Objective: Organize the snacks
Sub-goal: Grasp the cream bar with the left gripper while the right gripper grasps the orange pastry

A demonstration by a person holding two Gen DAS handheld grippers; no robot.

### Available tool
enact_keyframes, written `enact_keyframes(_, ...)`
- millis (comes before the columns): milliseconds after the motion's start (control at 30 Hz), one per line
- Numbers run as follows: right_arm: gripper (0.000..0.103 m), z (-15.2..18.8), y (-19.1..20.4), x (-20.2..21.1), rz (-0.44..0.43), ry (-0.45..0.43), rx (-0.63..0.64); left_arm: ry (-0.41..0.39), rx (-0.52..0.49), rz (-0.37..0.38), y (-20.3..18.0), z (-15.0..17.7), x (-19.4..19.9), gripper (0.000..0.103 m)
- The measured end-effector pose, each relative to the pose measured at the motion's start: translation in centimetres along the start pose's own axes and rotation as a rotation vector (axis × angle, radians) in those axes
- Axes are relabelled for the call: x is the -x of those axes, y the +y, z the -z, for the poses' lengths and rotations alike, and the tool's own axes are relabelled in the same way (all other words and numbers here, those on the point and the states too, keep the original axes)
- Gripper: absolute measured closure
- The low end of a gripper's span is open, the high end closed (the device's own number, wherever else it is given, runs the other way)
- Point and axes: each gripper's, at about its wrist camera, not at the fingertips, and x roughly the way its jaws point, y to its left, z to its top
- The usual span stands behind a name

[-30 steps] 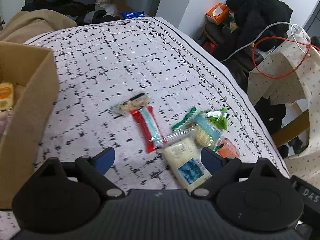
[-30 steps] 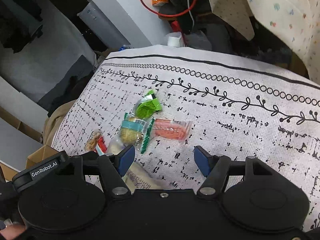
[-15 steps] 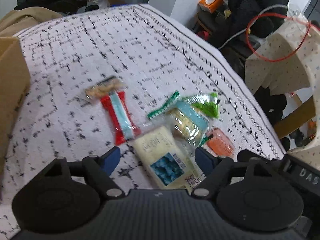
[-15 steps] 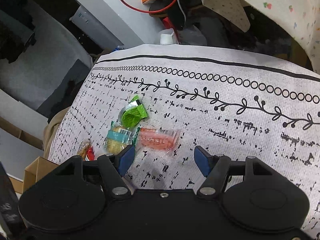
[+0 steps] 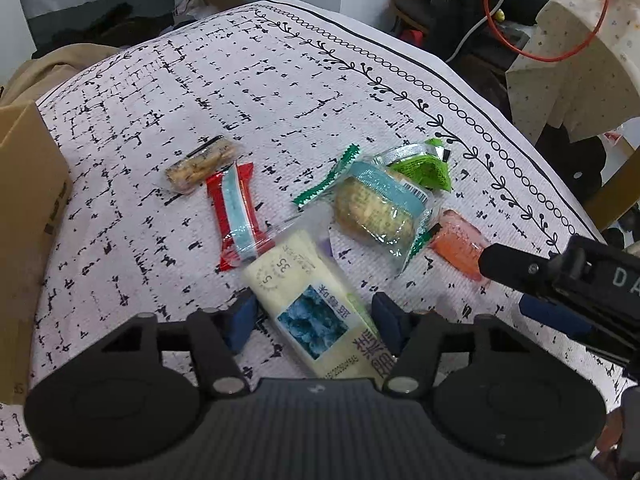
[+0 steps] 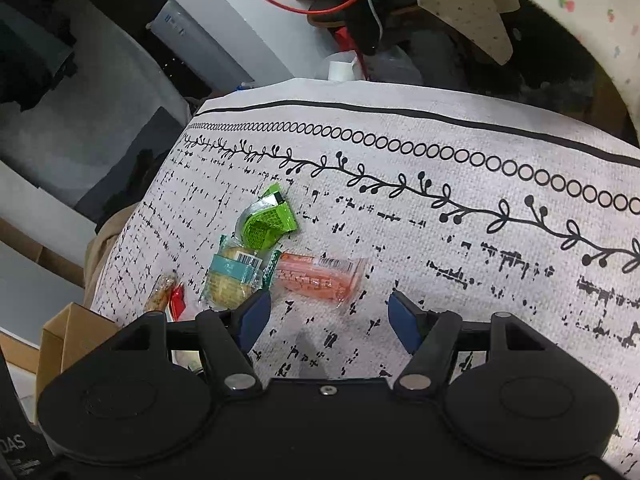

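- The left gripper [image 5: 314,320] points steeply down at the table covered by a white cloth with black dashes and a vine-and-ring border [image 5: 280,92]. Its jaws have just been closing, and the pale yellow flat packet with a blue picture label [image 5: 308,300] lies between the blue pads. The right pad sits at the packet's edge and the left pad just beside it, so whether they already press I cannot tell.
- The right gripper [image 6: 328,318] hangs half spread over bare cloth, pinching nothing. The orange clear-wrapped snack [image 6: 320,278] lies just beyond its fingertips.
- The snacks cluster toward the cloth's right bordered edge in the left wrist view:
  - a round cracker in a clear wrapper with a teal band [image 5: 378,210], touching the bright green foil packet [image 5: 422,168] behind it;
  - a thin green strip with sawtooth ends [image 5: 326,180], just left of the cracker;
  - a red wrapper with a light blue stripe [image 5: 236,216], its lower end against the yellow packet's clear top;
  - a speckled beige bar in clear film [image 5: 200,164], touching the red wrapper's top end.
- A brown cardboard box [image 5: 28,220] stands at the cloth's left edge, well apart from the snacks, with open cloth between them.
- The far half of the cloth is bare up to its bordered corner.
- Beyond the right edge stand clutter, a red cable loop [image 5: 548,12] and a dotted cream cloth [image 5: 580,60].
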Motion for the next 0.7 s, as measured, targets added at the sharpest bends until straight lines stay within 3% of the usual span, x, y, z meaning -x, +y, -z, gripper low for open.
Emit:
enact_keyframes(267, 0.037, 0.2, 1.9, 0.0, -0.01, -0.025, 0.116, -0.001, 0.034, -0.004, 1.2, -0.7, 0.9, 0.052)
enact_keyframes(700, 0.037, -0.5, 3.0, -1.1, -0.021, -0.049, 0.183, -0.022, 0.079, -0.038, 3.6, -1.9, 1.9, 0.054)
